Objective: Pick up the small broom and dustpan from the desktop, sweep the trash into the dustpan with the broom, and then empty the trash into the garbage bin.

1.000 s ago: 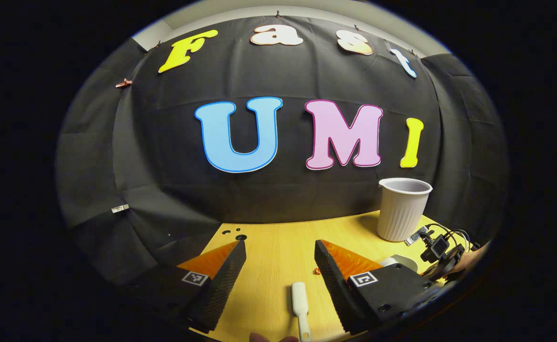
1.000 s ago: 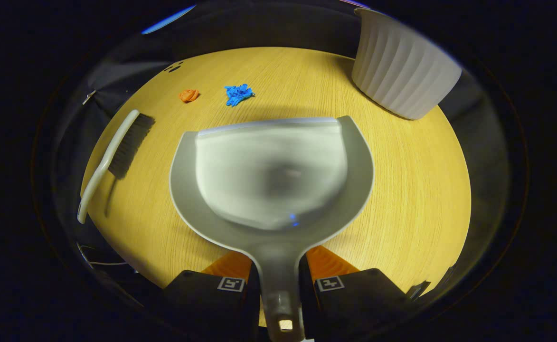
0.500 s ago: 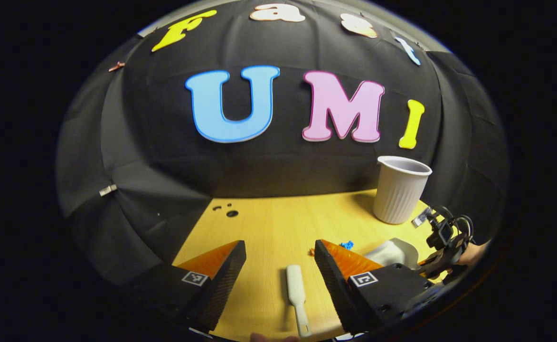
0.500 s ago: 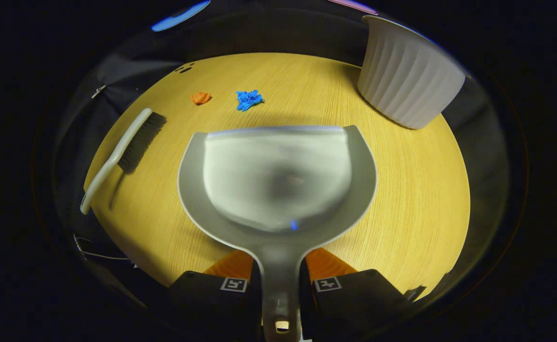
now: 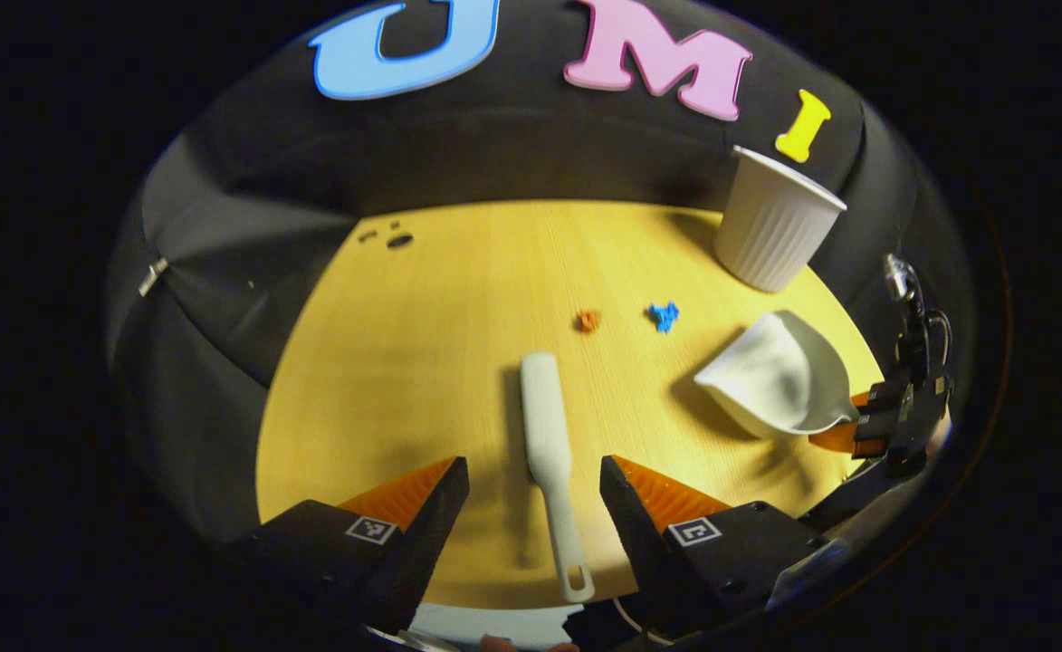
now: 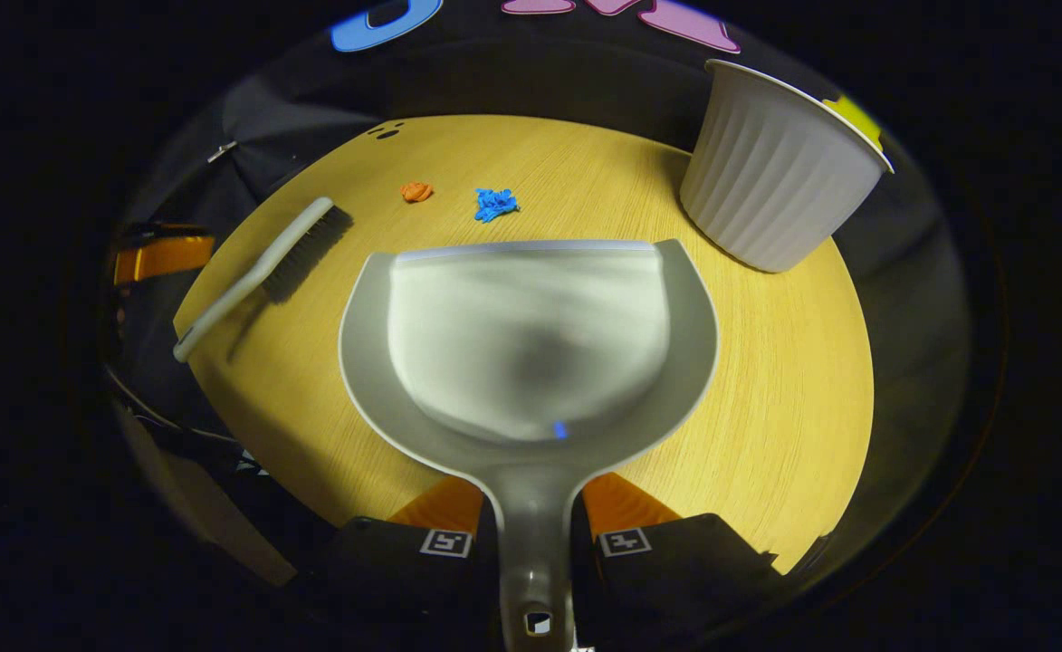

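The right gripper (image 6: pixel 532 521) clenches the handle of the dustpan (image 6: pixel 531 335), held above the table (image 6: pixel 766 362). The left gripper (image 5: pixel 535 493) is released, its fingers either side of the broom (image 5: pixel 549 453) lying near the table's front edge. Trash: an orange scrap (image 5: pixel 588 320) and a blue scrap (image 5: pixel 664 315) mid-table. The garbage bin (image 5: pixel 770 231) stands at the far right corner. No writing is readable on any of them.

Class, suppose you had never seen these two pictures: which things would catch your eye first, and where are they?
The big pale dustpan stands out first, its handle clamped in the right gripper and its scoop held over the yellow wooden desktop. Next comes the white ribbed garbage bin at the far right of the desk. Then the small broom lying between the fingers of the open left gripper, with an orange scrap and a blue scrap beyond it.
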### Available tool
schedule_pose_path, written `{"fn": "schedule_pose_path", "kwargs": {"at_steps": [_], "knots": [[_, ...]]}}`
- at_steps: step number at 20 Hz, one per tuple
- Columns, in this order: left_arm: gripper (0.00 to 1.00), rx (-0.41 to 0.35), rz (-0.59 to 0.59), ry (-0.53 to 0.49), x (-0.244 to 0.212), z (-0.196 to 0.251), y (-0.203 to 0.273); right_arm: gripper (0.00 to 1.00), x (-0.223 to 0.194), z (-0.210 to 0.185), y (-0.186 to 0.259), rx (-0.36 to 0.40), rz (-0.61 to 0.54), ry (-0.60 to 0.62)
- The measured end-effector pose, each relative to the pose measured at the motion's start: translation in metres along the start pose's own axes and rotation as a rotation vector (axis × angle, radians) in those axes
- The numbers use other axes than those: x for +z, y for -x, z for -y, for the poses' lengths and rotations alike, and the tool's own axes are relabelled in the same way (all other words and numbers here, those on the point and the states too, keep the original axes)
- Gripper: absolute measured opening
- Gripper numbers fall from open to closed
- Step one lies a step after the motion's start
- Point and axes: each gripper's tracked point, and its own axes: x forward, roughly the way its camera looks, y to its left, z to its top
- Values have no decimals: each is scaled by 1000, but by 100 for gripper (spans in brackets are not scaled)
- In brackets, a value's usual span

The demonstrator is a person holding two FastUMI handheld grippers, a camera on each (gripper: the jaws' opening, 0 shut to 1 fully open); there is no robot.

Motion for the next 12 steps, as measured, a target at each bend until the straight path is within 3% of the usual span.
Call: {"fn": "schedule_pose_path", "kwargs": {"at_steps": [6,12], "knots": [[91,-5,-142,56,-30,4,-36,36,-3,9,3,-7,3,-14],[82,-17,-234,103,-45,7,-66,36,-5,13,8,-6,4,-26]]}}
